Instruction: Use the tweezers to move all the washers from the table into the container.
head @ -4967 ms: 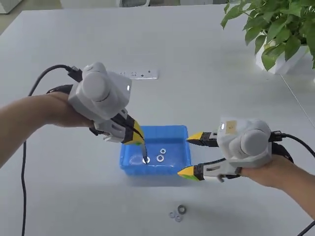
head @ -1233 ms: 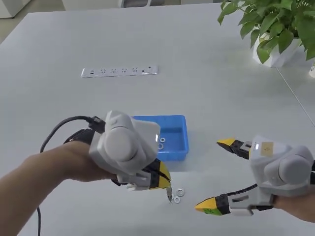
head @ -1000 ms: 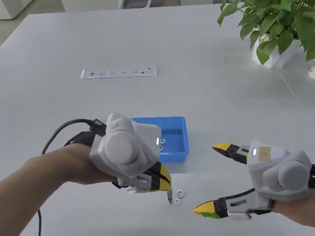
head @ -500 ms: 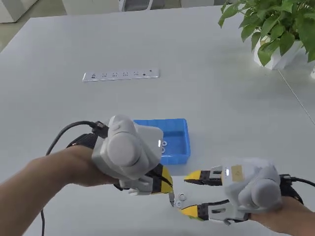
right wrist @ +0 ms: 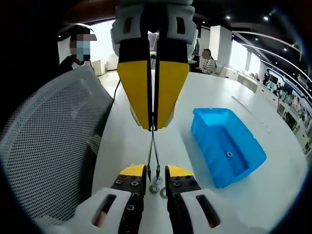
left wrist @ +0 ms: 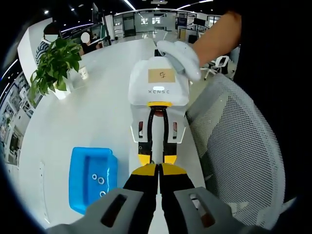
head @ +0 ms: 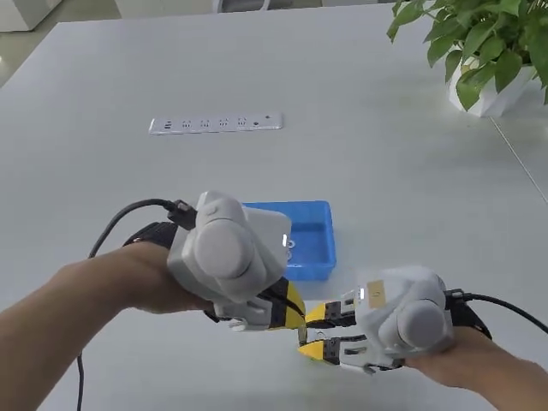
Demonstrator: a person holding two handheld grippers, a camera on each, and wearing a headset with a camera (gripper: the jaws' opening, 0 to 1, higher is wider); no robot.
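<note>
The left tongs [right wrist: 152, 127] are clenching the tweezers [right wrist: 153, 156] over washers [right wrist: 155, 188] lying on the counter [right wrist: 122, 144]. The right tongs [right wrist: 156, 170], narrowly parted, are flanking the tips. A crooked squeeze risks flicking one away from the blue container [right wrist: 202, 134].

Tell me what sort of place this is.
Most likely an open-plan office or lab workroom. A long white table has a power strip lying on it and a potted plant near its far edge. A mesh office chair stands beside the table.
</note>
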